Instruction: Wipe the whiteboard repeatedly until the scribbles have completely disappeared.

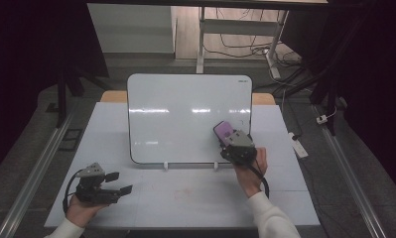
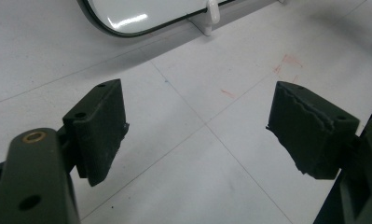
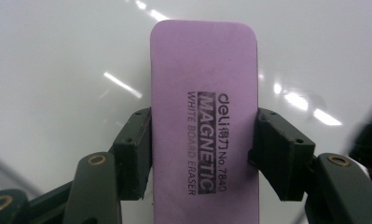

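I see a dim room with a pale table [image 1: 185,198] bearing an upright whiteboard [image 1: 185,119]. My right hand-held gripper [image 1: 229,139] pinches a purple eraser [image 3: 204,112] by its long sides, against the board's lower right. My left hand-held gripper [image 1: 118,182] rests spread, holding nothing, near the table's front left.

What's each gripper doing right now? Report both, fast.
Left gripper: open, nothing between its jaws, above the table.
Right gripper: shut on the purple eraser, at the whiteboard.
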Demonstrator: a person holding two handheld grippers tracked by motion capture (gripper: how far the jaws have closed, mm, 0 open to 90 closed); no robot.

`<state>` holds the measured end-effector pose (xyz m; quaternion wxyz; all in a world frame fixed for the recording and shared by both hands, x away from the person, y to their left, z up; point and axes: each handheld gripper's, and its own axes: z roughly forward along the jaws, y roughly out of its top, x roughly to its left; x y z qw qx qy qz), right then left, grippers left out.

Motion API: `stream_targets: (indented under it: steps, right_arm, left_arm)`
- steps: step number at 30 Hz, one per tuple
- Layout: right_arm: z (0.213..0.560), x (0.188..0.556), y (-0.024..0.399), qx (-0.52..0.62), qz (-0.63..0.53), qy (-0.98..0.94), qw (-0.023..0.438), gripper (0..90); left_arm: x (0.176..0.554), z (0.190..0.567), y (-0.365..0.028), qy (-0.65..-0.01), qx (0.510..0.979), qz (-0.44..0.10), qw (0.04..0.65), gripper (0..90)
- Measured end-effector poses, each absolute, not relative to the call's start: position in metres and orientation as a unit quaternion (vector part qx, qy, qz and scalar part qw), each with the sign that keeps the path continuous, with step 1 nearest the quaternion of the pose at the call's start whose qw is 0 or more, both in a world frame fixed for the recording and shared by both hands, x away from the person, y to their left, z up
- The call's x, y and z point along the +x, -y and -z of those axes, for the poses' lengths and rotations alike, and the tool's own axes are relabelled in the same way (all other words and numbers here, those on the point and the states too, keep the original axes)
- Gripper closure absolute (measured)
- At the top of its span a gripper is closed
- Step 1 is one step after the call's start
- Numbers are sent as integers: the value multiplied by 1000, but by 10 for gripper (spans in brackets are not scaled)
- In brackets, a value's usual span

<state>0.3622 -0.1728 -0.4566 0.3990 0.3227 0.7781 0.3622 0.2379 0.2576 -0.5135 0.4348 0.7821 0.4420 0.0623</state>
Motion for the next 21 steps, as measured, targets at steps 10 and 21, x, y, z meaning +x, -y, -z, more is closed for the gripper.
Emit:
stream_targets:
  steps: [10,21]
  right_arm:
    - [432,388,192,364,-401,-735,408,407]
    - [425,395,194,357,-403,-734,414,407]
  left_arm:
    - [238,513,-257,-441,783,-61,435,198]
    - [240,513,-259,-446,779,-60,438,199]
